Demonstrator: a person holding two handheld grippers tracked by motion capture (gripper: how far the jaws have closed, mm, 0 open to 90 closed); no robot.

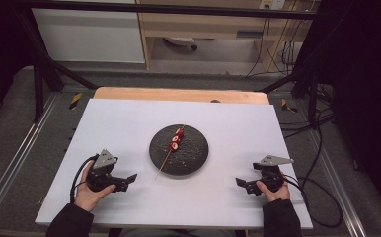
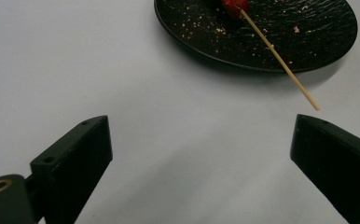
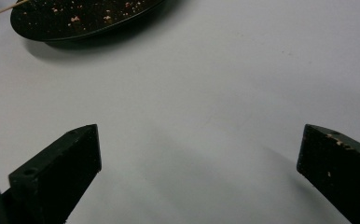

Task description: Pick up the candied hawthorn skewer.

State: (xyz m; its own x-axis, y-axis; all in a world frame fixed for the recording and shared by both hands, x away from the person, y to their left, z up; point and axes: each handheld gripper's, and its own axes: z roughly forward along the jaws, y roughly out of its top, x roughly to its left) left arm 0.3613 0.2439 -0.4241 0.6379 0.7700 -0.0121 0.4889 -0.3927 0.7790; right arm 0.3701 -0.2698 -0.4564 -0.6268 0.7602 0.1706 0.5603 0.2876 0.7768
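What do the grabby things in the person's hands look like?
Each hand holds a black gripper with two flat black jaws. The left gripper and the right gripper both have a grey three-cornered plate on top and a black cable trailing off. The person wears dark sleeves. Pale crumbs speck one right jaw.

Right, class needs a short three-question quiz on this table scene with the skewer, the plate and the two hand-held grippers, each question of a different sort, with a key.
1. True or false: the skewer lies on the dark plate with its bare end reaching past the rim.
2. What is threaded on the skewer? A) red fruit pieces B) green peas C) white cubes
3. Fill in: the jaws of the left gripper and the right gripper both stand ____, with nothing between them.

Key: 1 true; 2 A; 3 open.
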